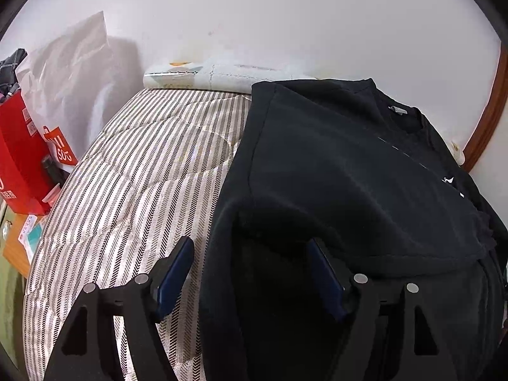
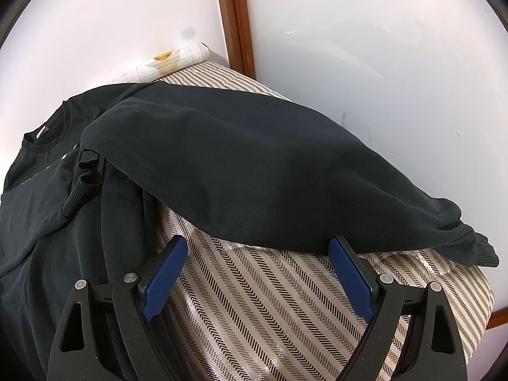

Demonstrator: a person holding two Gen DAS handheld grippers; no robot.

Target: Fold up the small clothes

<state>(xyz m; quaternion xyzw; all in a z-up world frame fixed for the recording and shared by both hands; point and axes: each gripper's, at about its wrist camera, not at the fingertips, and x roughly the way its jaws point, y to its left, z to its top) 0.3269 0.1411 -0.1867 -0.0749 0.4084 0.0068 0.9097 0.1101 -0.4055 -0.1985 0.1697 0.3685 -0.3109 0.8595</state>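
- Black sweatshirt [image 1: 333, 165] spread on striped mattress [image 1: 127, 190], collar w/ grey neck tag [image 1: 398, 110] toward wall.
- Left side of garment folded inward over body; fold edge running diagonally in left wrist view.
- Left gripper [image 1: 250, 250] released, jaws wide apart; right blue pad [image 1: 327, 279] over black cloth, left pad [image 1: 176, 273] over bare mattress beside garment edge. Nothing pinched.
- Right gripper [image 2: 258, 247] also released, jaws spread wide, empty; both blue pads [image 2: 165, 273] over striped mattress [image 2: 270, 301], tips just at lower edge of sleeve [image 2: 254, 165].
- Sleeve lying loosely across mattress, bulging upward in middle, ribbed cuff [image 2: 482, 250] near mattress edge at right.
- Second ribbed cuff [image 2: 84, 171] resting crumpled on chest area in right wrist view.
- White rolled sheet [image 1: 222, 74] against wall at far end of mattress.
- Red box [image 1: 19, 158] and clear plastic bag [image 1: 70, 63] off mattress, left side.
- Brown wood trim [image 2: 238, 22] up the wall corner.
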